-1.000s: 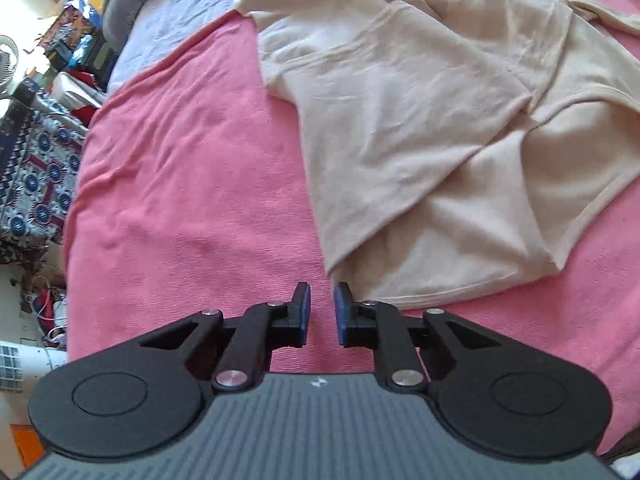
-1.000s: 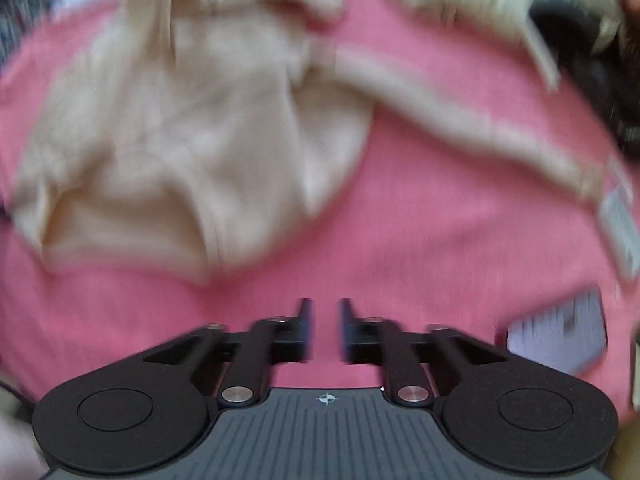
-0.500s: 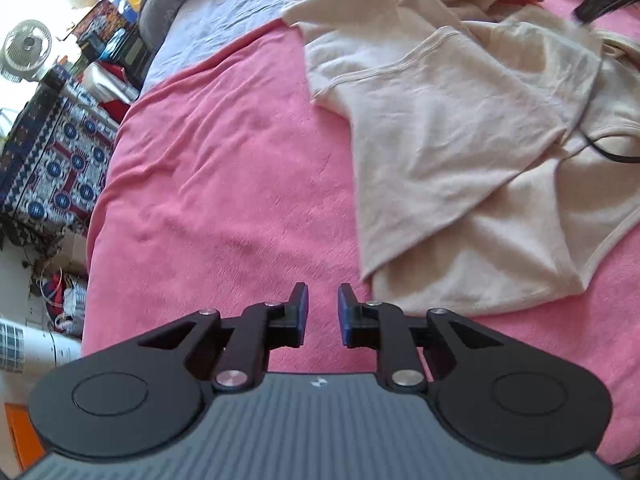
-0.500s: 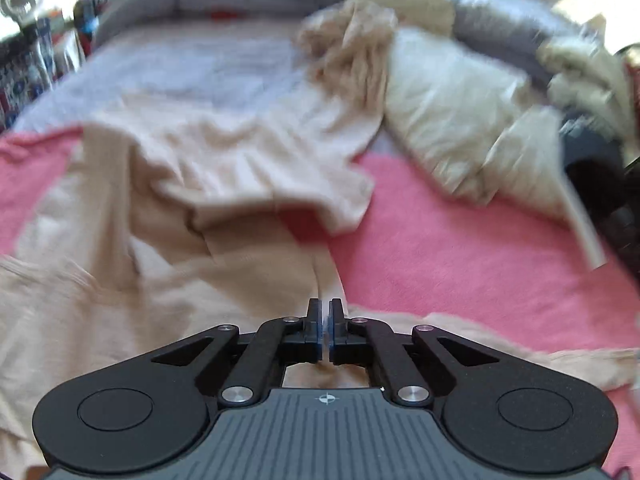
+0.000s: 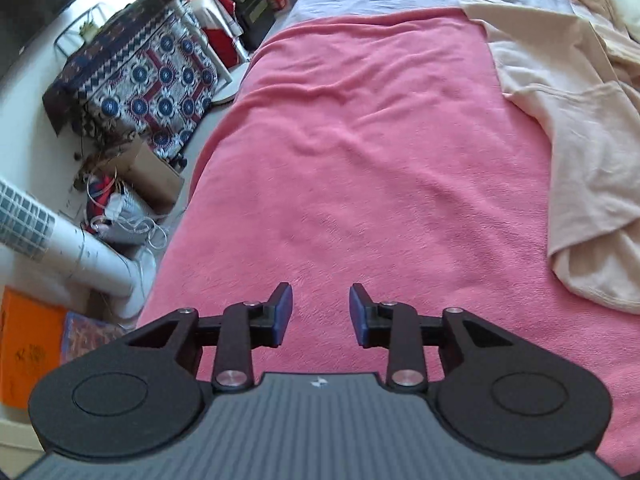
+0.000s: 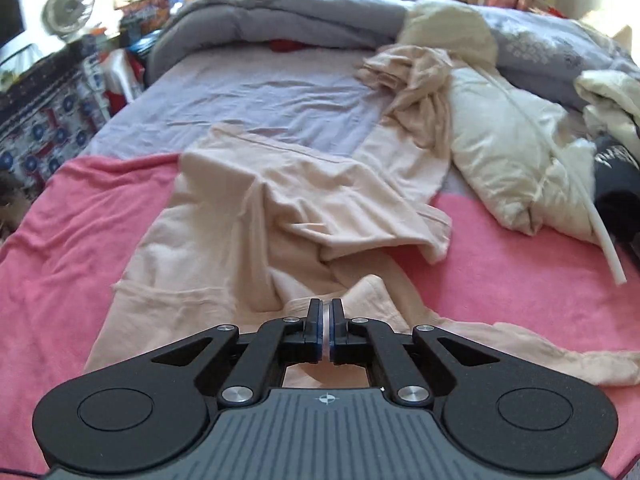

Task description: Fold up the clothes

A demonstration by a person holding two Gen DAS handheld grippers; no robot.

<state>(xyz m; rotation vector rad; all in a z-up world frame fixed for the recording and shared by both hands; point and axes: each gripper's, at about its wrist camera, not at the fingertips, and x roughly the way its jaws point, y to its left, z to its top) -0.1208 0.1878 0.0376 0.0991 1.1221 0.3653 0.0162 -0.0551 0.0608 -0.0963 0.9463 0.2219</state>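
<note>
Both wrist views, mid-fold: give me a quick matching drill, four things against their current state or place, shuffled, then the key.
Things:
1. left gripper
2. right gripper
3. beige garment
4. white pillow

States or places:
A. pinched shut on beige cloth
B. open over bare pink blanket
C. at the far right of the bed, beside the crumpled beige clothing
D. spread rumpled across pink blanket and grey sheet

Pairs: 1-B, 2-A, 3-D, 4-C

the beige garment [image 5: 580, 152] runs off the right edge; its pinched fold hides behind the right claw [image 6: 326, 334].
</note>
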